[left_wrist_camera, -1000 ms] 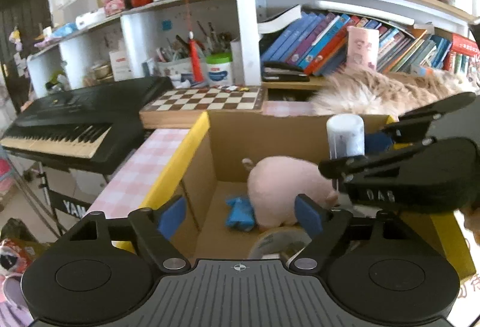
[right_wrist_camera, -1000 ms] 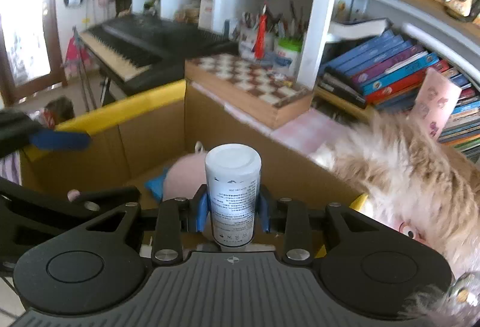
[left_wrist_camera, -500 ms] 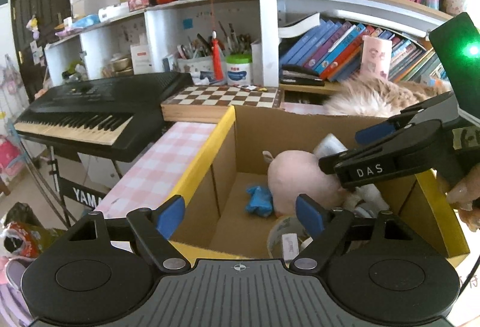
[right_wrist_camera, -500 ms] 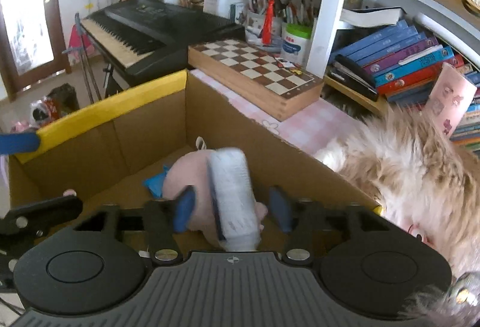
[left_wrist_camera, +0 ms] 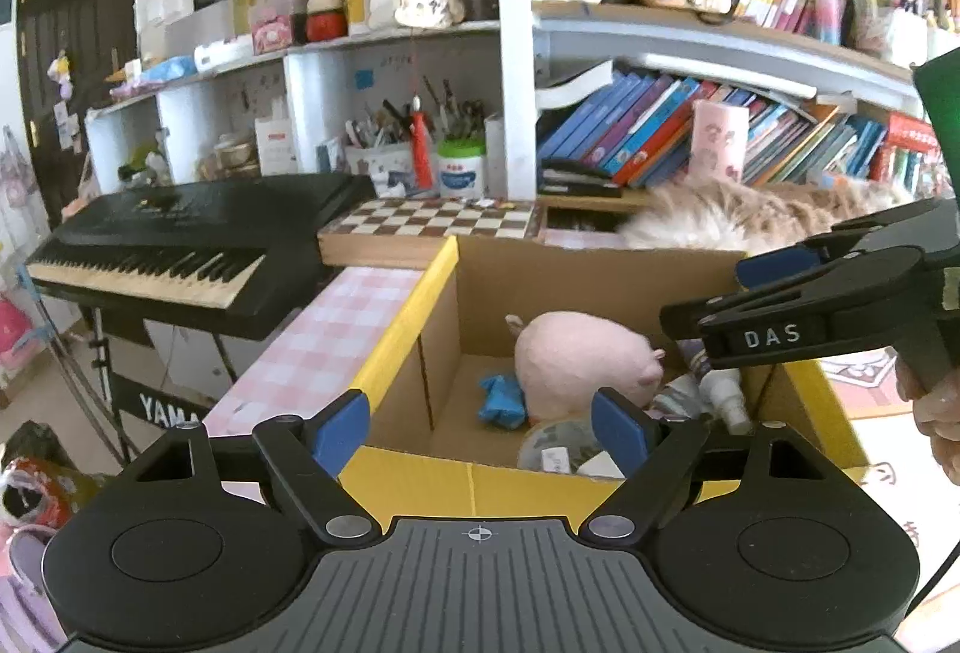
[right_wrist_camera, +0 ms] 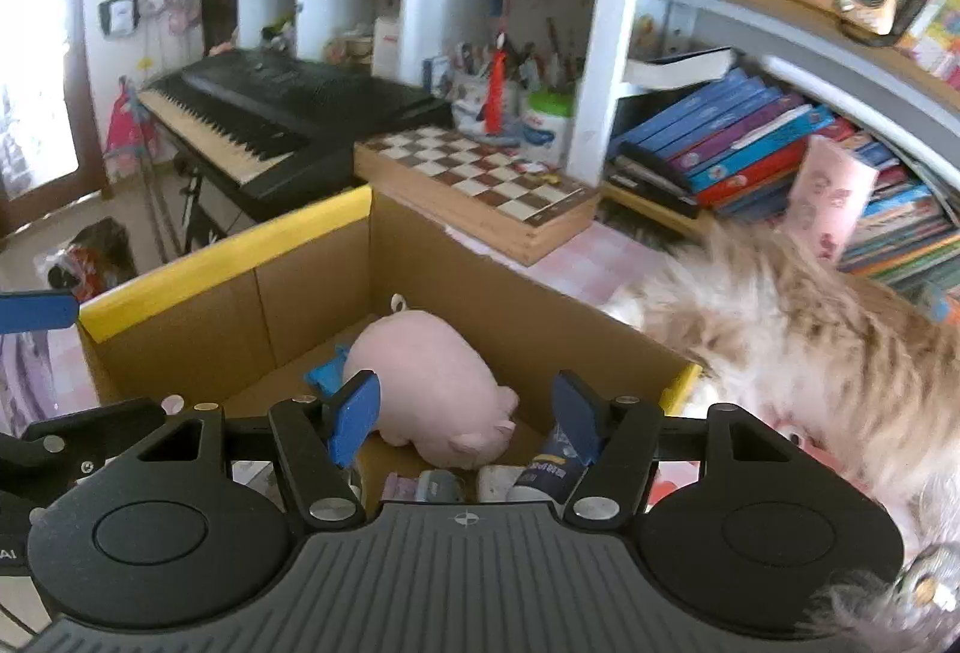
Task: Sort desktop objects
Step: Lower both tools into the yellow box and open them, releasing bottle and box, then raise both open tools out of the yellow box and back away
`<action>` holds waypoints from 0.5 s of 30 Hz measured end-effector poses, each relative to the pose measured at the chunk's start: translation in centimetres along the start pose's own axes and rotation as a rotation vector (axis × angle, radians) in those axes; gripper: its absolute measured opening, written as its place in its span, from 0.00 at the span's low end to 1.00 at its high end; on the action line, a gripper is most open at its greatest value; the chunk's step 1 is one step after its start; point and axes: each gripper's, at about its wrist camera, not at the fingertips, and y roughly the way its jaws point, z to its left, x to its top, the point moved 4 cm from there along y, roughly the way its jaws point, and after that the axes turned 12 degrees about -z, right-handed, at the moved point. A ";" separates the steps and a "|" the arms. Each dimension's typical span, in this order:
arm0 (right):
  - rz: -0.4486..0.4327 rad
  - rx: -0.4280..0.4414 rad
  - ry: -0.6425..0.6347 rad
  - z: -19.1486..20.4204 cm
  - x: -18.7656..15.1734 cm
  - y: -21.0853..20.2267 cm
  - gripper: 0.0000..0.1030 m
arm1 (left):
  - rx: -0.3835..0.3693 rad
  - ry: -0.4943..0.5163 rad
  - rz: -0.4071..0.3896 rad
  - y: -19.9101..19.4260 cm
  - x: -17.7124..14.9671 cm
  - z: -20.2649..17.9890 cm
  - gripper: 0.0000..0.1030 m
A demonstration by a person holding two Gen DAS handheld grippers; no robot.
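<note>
**Both grippers empty above the cardboard box**

- Right gripper (right_wrist_camera: 468,416): jaws spread wide, nothing between the blue pads; held over the near side of the box. In the left wrist view it reaches in from the right above the box's right wall.
- Left gripper (left_wrist_camera: 480,428): jaws likewise wide apart and empty, at the box's near rim.
- Cardboard box (left_wrist_camera: 414,305): open top, yellow-edged flaps, standing on a pink checked cloth (left_wrist_camera: 324,335).
- Contents: pink plush pig (right_wrist_camera: 432,383) lying in the middle; blue item (left_wrist_camera: 501,401) touching its left side; white bottle (left_wrist_camera: 723,392) lying on its side at the pig's right; a blue-labelled tube (right_wrist_camera: 549,467) and small clutter at the near wall.
- Beside the box, right: shaggy tan plush (right_wrist_camera: 798,347).
- Behind: chessboard (left_wrist_camera: 429,221), black keyboard (left_wrist_camera: 180,245), shelves of books (left_wrist_camera: 660,137).
</note>
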 end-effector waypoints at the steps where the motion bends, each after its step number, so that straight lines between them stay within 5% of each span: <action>1: -0.009 -0.012 0.006 0.0 0.0 -0.6 0.59 | -0.008 -0.001 -0.007 -0.4 0.0 0.0 0.81; 15: -0.098 -0.292 0.177 -0.2 -2.6 -11.6 0.60 | -0.149 0.009 -0.036 -5.4 -1.2 -1.2 0.84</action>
